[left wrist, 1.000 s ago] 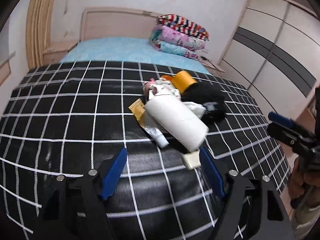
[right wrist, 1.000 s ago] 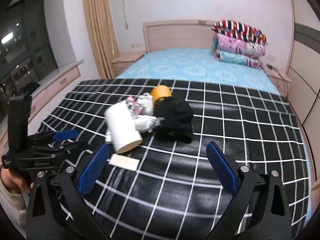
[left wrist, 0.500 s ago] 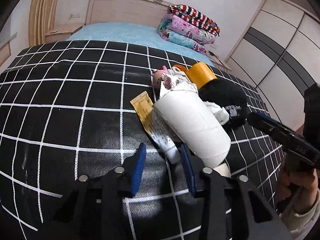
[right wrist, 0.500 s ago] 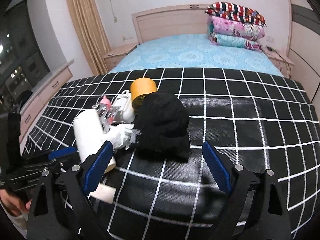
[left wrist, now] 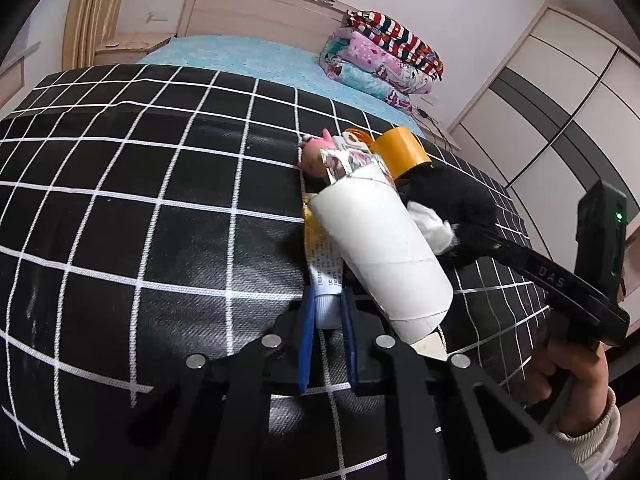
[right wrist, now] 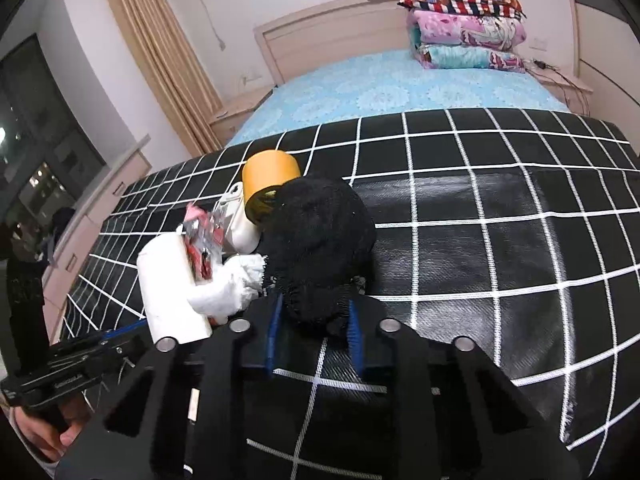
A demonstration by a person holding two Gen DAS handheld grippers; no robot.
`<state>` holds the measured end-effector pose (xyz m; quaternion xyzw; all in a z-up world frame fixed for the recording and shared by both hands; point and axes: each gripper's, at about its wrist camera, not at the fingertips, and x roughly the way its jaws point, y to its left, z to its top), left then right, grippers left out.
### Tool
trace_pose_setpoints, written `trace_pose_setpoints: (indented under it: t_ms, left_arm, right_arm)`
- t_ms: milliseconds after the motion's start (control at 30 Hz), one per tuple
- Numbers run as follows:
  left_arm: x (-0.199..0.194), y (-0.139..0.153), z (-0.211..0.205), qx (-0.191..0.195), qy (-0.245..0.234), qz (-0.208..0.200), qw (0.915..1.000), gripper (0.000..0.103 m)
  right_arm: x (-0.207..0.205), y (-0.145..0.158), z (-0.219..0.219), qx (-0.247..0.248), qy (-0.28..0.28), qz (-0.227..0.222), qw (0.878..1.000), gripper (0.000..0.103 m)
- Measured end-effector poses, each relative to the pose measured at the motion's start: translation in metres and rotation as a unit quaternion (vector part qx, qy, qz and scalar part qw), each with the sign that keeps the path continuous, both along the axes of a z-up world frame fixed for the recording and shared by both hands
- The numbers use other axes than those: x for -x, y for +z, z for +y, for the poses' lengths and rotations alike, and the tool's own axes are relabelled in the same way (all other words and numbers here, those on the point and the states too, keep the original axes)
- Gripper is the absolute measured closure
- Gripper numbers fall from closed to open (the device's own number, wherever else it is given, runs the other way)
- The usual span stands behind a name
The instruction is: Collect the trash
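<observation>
Tube (left wrist: 326,280) pinched by left gripper (left wrist: 327,312), right gripper (right wrist: 314,316) clamping black cloth (right wrist: 320,240)

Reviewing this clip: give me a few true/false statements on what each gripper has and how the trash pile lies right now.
1. The left gripper has its fingers closed on the white tube. True.
2. The right gripper is wide open above the mat. False: its fingers are pinched on the black fuzzy cloth.
3. The white paper roll stands upright. False: it lies on its side.
4. The yellow tape roll sits at the far end of the pile, touching the black cloth. True.
5. The pile lies on the blue bedsheet. False: it lies on the black grid mat.
</observation>
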<state>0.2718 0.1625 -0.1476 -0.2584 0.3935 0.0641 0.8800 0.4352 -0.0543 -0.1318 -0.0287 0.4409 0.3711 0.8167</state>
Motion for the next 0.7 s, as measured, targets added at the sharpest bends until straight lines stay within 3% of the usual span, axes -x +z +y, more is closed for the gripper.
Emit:
trace_pose_setpoints:
  t_ms: [167,700]
  left_arm:
    - [0.013,0.007,-0.001,-0.005,0.009,-0.002,0.9999,0.090]
    - [0.075,0.056,-0.014,-0.037,0.037,-0.040,0.9979,0.091]
  right_arm:
    - [0.005,0.011,-0.008,-0.008,-0.004,-0.007,1.000,0.085]
    - [0.058,0.062,-0.036,-0.034,-0.005,-0.048,0.998,0.085]
